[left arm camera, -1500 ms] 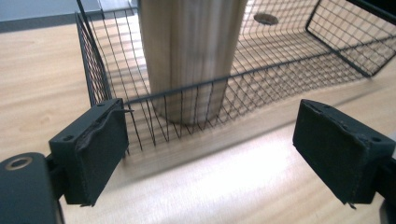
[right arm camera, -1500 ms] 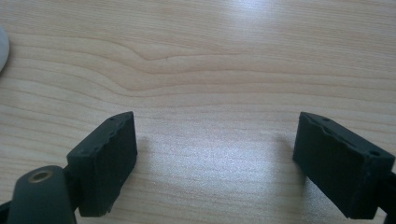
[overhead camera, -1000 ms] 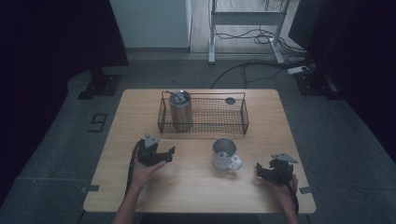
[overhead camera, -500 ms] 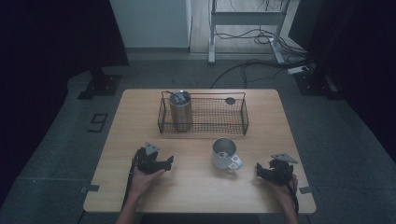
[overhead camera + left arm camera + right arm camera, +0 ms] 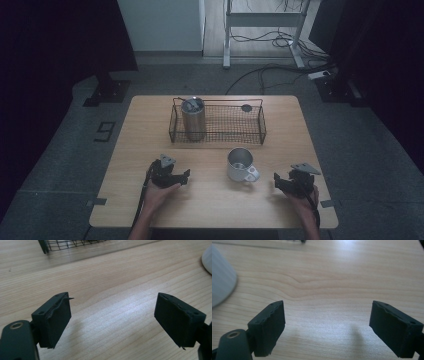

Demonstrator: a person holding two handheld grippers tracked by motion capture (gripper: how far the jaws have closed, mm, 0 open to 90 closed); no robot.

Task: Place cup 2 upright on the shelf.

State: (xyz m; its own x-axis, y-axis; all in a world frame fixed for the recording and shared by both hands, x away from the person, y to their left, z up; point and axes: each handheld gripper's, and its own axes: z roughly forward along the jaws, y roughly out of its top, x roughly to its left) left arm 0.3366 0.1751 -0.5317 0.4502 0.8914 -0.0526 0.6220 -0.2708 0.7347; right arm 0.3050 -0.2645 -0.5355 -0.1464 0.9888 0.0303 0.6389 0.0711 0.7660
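The left gripper [image 5: 184, 176] rests near the desk's [image 5: 150, 125] front edge, its fingers [image 5: 53, 320] apart with only bare wood between them, having just closed a little. The right gripper [image 5: 278, 181], near the front right corner, also has spread fingers [image 5: 268, 327] holding nothing. The metal mug [image 5: 240, 165] stands between them, well apart from both.

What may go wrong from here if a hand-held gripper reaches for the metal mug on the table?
1. The mug looks like smooth metal and stands free on the table. The open right hand-held gripper might slip on it or push it over.
2. If the mug is lifted toward the wire basket, it may catch the rim or knock the upright tumbler inside.
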